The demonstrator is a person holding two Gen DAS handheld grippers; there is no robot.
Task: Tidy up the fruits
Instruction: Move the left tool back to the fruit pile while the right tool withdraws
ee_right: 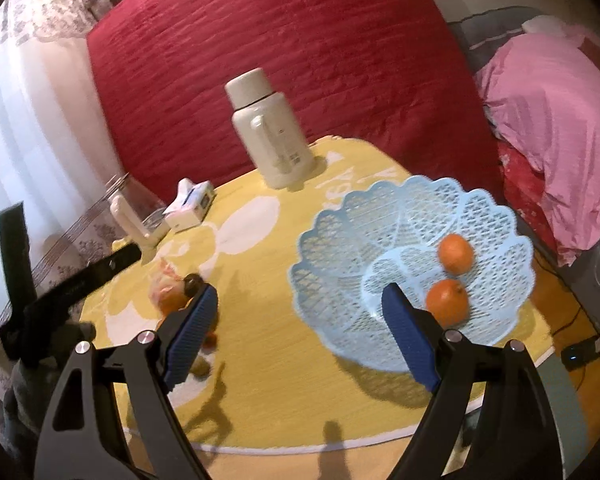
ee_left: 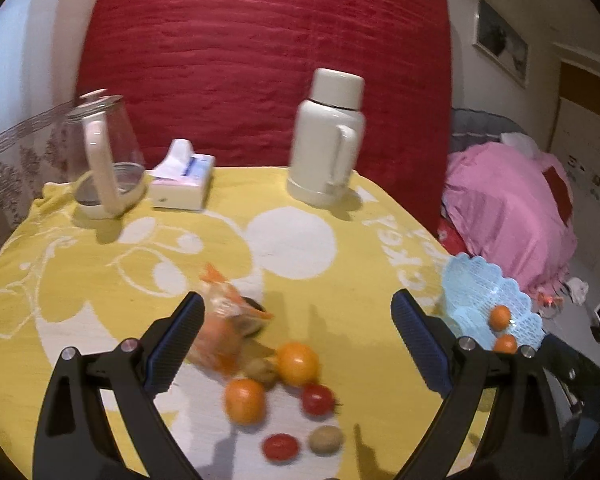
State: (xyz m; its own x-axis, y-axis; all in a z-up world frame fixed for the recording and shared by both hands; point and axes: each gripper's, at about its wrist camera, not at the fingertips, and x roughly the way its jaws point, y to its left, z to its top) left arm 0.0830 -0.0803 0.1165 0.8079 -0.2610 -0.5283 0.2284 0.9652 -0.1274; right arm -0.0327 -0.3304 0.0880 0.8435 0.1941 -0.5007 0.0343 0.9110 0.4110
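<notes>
Oranges (ee_right: 452,276) in basket (ee_right: 340,240) | beside open right claw (ee_right: 300,328)

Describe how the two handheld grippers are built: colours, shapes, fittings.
Both look alike. The left gripper and the right gripper each have two black, triangular cut-out arms joined by round silver bolts, ending in fingers faced with ribbed blue pads. No cables, markings or sleeves show on them.

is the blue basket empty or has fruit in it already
Not empty: the blue basket holds two oranges, one behind the other, the rest of its lattice bare.
</notes>
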